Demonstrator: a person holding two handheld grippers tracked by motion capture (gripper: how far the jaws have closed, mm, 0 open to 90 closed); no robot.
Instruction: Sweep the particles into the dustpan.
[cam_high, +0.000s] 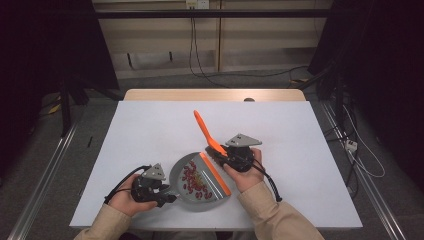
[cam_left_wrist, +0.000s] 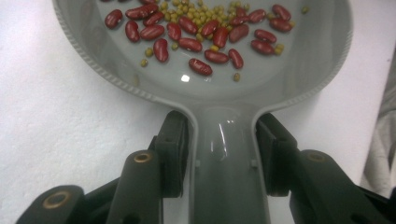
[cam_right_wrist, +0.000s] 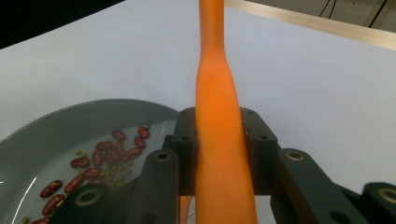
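Nearest the person, the left gripper (cam_high: 159, 192) has its fingers (cam_left_wrist: 175, 154) standing on either side of the grey dustpan's (cam_high: 180, 175) handle (cam_left_wrist: 226, 163), though whether the pads truly press on it cannot be told; flanking the neck there would keep the pan from sliding back on the white tabletop (cam_high: 150, 125) when something pushes into it. The pan lies flat with its orange lip (cam_high: 216, 174) turned toward the other hand, so the lip meets the surface where sweepings arrive. Red beans (cam_left_wrist: 187, 37) and small yellow-green beans (cam_left_wrist: 194, 16) already sit in the bowl. Just beyond the lip, the right gripper (cam_high: 223, 155) is clamped on the orange brush (cam_high: 206, 131), its handle slanting up and away so the working end, hidden behind the gripper, probably stays low at the pan's edge.
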